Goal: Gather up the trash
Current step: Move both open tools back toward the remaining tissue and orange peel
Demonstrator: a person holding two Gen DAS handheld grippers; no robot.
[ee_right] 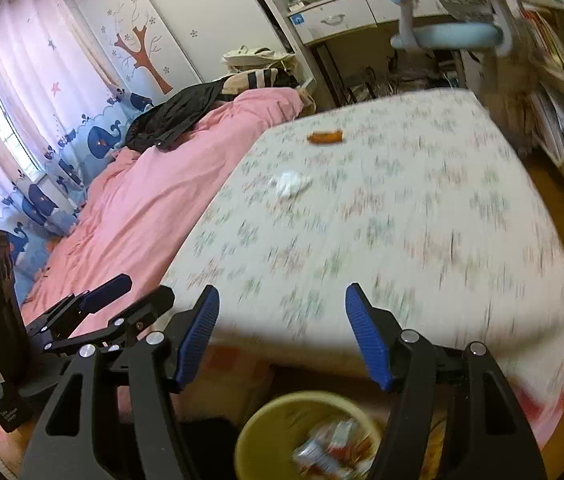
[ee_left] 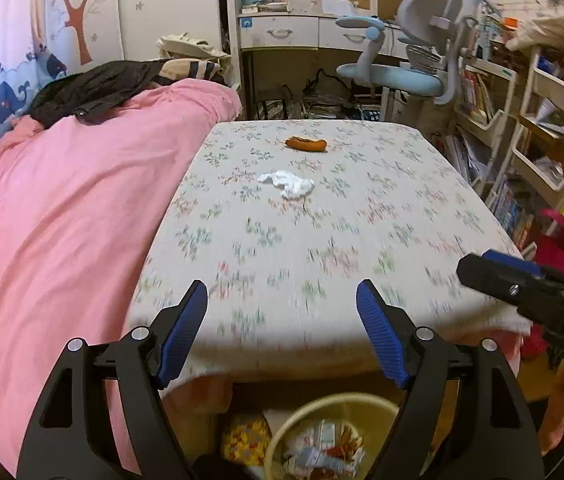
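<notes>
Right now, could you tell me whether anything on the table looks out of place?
Yes: a crumpled white tissue and, beyond it, an orange peel-like scrap lie loose on the floral tablecloth, not in the yellow bin below.

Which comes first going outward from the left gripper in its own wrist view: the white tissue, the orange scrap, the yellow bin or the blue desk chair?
From the left gripper, jaws open and empty:
1. Yellow bin, on the floor just below the jaws.
2. White tissue, mid-table, straight ahead.
3. Orange scrap, near the table's far edge.
4. Blue desk chair, beyond the table, to the right.
</notes>
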